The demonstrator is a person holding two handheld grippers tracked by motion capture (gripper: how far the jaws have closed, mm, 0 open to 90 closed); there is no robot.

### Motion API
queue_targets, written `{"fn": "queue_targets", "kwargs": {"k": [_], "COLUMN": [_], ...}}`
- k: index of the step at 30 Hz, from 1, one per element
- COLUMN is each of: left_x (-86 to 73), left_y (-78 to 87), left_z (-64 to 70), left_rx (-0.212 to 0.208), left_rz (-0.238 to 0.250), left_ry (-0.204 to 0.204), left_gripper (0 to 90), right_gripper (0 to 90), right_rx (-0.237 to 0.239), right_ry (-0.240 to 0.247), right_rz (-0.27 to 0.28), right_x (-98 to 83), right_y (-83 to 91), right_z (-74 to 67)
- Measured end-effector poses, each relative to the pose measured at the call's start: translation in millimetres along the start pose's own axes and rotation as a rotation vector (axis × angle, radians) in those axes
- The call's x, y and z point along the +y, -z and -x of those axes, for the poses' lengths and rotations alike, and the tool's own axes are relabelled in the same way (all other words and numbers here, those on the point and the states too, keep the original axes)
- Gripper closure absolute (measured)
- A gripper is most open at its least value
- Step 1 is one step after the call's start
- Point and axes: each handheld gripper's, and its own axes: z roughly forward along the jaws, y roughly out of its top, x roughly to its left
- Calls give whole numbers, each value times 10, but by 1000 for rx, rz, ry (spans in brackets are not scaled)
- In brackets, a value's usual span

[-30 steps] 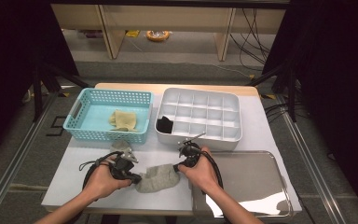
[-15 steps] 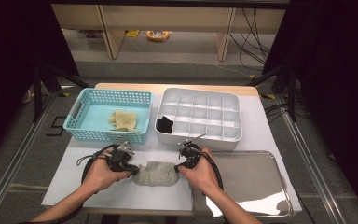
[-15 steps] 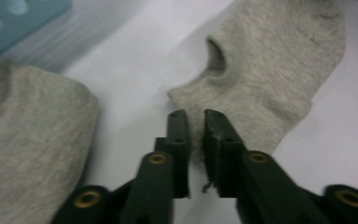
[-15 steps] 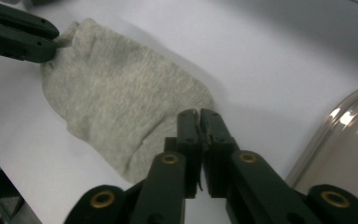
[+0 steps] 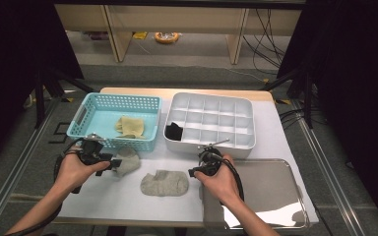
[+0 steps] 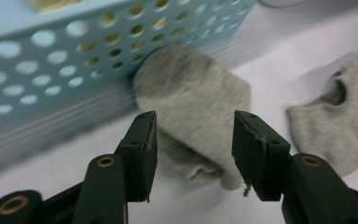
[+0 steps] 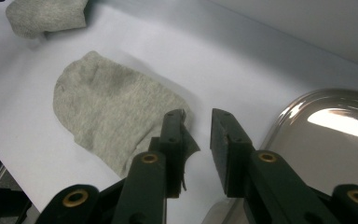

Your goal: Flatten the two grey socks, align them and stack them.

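Observation:
Two grey socks lie on the white table. One sock [image 5: 126, 161] rests against the front wall of the blue basket [image 5: 93, 115]. My left gripper [image 5: 110, 162] stands open around it; its jaws have just been opening, and in the left gripper view the sock [image 6: 193, 102] lies loose between the pads of my left gripper [image 6: 193, 147]. The other sock [image 5: 165, 183] lies flat at the table's middle. My right gripper [image 5: 195, 172] is at its right end, its jaws just opened; in the right gripper view the sock's [image 7: 116, 112] edge lies beside the left jaw of my right gripper [image 7: 198, 140].
The blue basket holds a yellowish cloth [image 5: 130, 126]. A white compartment box [image 5: 236, 105] behind the right hand has a black item [image 5: 174, 131] in one cell. A shiny metal tray [image 5: 270, 194] lies at the front right, by the table edge.
The socks were one bundle held between both grippers. My left hand has drawn one sock left to the basket. Both grippers have opened and let go.

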Motion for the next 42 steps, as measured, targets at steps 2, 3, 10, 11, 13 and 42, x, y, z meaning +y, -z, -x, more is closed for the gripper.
{"fn": "queue_targets", "kwargs": {"k": [2,3,10,11,13,42], "left_x": [-10,-30,-159,-175,-191,-60], "left_y": [4,8,-75,-97,-123,-27], "left_z": [-18,-7,111,119,139,326], "left_rx": [-7,-22,-47,-39,-36,-82], "left_rz": [-18,-29,-130,-136,-151,-93], "left_ry": [7,14,-171,-189,-251,-228], "left_gripper": [502,508,466,466,463,842], "right_gripper": [748,748,738,738,733,727], "right_rx": [-2,0,14,14,31,29], "right_ry": [-14,-8,-1,-1,9,11], "right_rz": [-3,-1,-7,-7,-1,21], "right_x": [-1,-3,-16,-16,-28,-1], "right_y": [-3,-3,-20,-20,-26,-6], "right_z": [-13,-12,-25,-25,-27,-30]}}
